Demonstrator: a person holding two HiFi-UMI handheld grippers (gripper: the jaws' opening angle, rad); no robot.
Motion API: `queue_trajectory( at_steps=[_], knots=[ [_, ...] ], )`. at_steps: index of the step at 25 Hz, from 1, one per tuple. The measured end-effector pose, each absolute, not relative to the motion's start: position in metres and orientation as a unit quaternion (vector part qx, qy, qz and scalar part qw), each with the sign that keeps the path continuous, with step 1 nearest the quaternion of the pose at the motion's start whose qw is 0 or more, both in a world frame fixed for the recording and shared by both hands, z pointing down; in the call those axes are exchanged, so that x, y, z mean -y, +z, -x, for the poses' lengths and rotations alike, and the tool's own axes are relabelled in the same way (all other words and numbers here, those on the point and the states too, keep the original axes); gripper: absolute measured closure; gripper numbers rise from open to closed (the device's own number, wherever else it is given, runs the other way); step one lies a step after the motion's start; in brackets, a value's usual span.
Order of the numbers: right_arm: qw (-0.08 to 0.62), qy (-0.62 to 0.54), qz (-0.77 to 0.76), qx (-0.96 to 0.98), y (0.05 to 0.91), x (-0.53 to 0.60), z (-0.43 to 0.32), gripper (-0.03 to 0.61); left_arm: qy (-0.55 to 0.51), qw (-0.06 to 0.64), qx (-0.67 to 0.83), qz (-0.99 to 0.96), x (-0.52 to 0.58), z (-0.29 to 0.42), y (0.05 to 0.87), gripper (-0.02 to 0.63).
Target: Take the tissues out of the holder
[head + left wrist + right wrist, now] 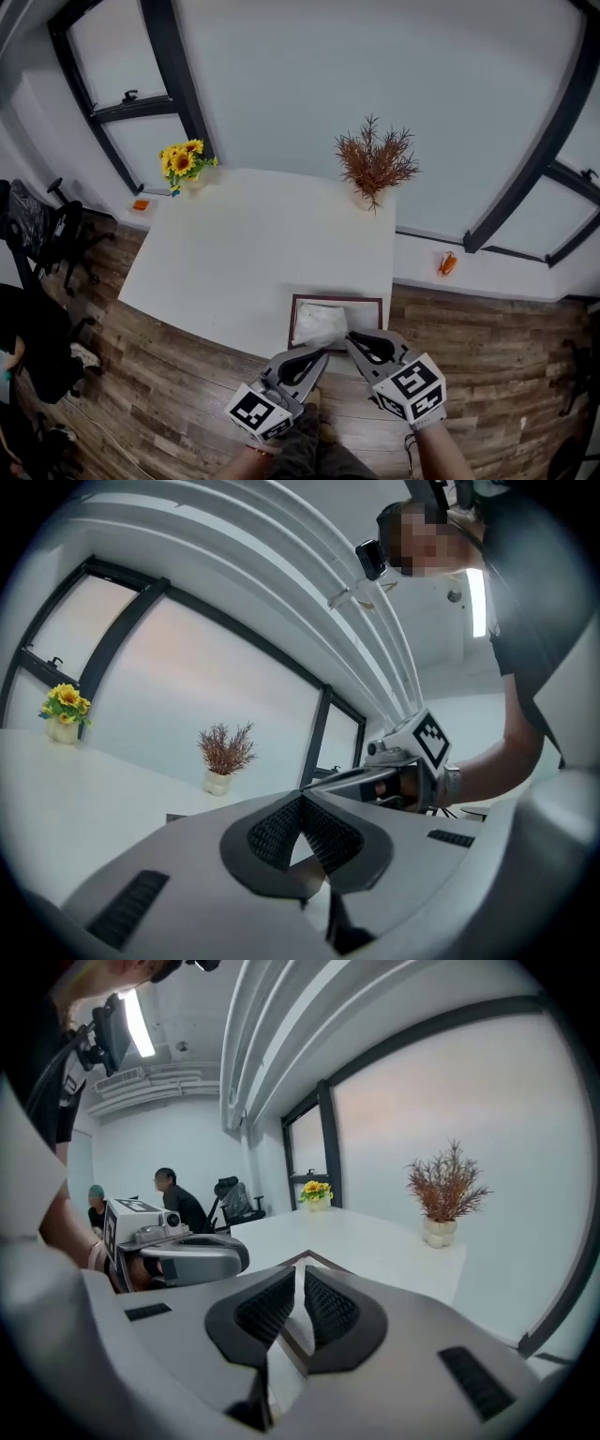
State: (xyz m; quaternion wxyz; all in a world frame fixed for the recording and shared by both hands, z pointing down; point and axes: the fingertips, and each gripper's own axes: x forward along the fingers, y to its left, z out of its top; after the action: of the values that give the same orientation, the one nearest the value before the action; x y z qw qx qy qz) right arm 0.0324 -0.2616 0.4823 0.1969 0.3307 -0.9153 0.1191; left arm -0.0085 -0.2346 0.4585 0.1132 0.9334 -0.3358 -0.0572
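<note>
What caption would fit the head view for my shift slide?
Left gripper and right gripper, both shut, poised at the tissue holder on the white table, tissues inside.

A white table (234, 272) stands on a wood-plank floor (169, 375) beside black-framed windows (122, 103), a black office chair (37, 234) nearby.
</note>
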Motion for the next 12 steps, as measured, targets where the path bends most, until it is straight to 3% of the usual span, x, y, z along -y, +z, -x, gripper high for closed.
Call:
queue_trajectory(
  at_steps=[7, 12],
  knots=[
    [0.328, 0.098, -0.217, 0.914, 0.515, 0.278, -0.013, 0.475, -0.064, 0.139, 0.301, -0.941, 0.236, -0.007, 0.476, 0.607],
    [0.375, 0.085, -0.178, 0.906, 0.526, 0.286, 0.001, 0.414, -0.066, 0.132, 0.265, -0.953, 0.233, -0.019, 0.483, 0.606]
  ],
)
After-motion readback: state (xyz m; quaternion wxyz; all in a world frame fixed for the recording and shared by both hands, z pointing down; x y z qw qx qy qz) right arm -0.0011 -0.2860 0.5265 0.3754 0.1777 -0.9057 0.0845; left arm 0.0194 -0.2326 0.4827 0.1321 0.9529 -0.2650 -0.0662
